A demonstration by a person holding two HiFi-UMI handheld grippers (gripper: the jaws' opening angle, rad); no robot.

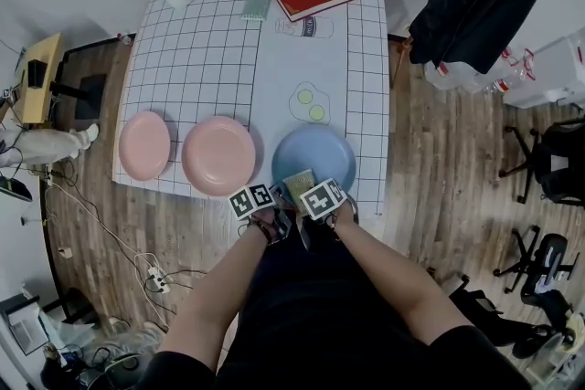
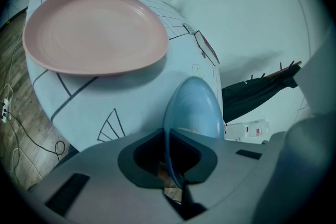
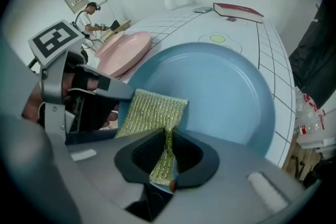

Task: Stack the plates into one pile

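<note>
My left tool (image 2: 171,165) is clamped narrow on the near rim of the blue plate (image 1: 315,152), which lies on the worktop (image 1: 210,59) just right of a pink plate (image 1: 218,155), while my right tool (image 3: 166,164) pinches a gold scouring cloth (image 3: 152,112) draped over the blue plate's near edge.

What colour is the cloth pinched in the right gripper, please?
The cloth in the right gripper is shimmery yellow-gold; the right gripper view shows it best.
</note>
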